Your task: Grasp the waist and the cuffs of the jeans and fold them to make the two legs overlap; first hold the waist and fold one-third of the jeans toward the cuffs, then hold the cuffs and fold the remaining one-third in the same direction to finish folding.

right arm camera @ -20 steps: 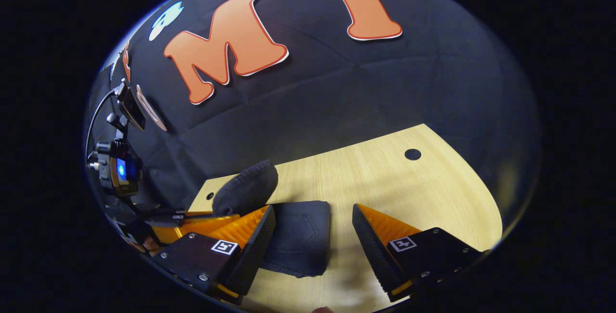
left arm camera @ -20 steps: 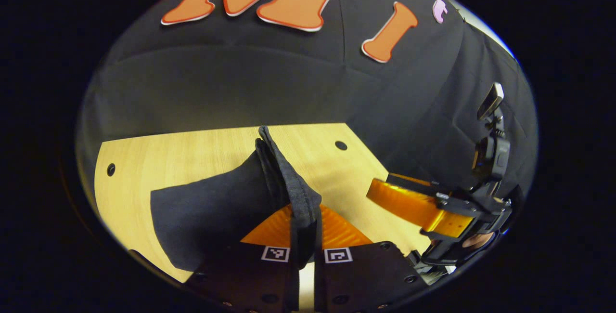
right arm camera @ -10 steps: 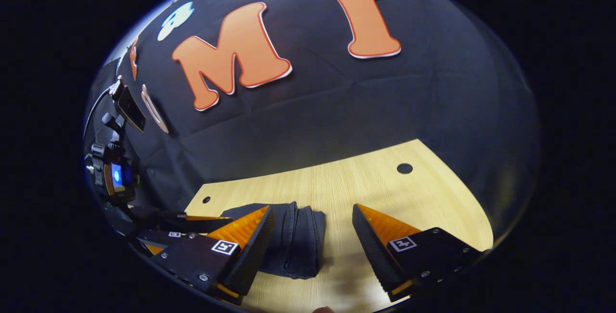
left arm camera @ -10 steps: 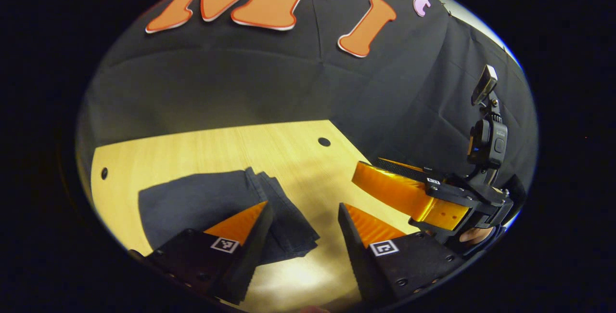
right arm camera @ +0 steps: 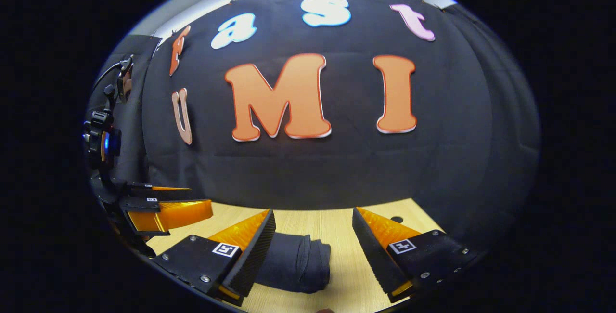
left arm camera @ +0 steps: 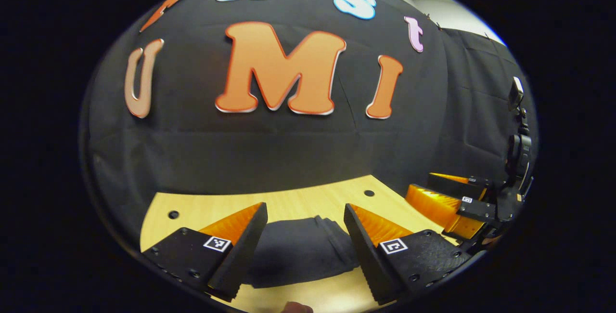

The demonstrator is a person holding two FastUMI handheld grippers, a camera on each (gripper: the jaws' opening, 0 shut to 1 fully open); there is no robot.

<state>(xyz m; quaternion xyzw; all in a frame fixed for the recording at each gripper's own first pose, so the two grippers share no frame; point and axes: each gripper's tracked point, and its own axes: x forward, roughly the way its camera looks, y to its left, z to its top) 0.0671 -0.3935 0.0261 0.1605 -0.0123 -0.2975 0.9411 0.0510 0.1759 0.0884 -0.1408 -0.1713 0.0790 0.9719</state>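
On the table [left arm camera: 298, 203], folded jeans [left arm camera: 298, 250] below and between each wide-spread, empty claw: left claw [left arm camera: 304, 216], right claw [right arm camera: 313, 221].

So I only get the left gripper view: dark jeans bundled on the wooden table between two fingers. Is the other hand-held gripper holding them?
Observer: No. In the right gripper view the right hand-held gripper has its fingers wide apart. The folded jeans lie ungripped on the table between them.
Operator: What does my own gripper look like from there?
Observer: The left hand-held gripper hangs at the left above the table's edge, with its fingers apart and nothing between them.
Operator: Anything else on it?
Observer: A small blue light glows on the unit mounted above it.
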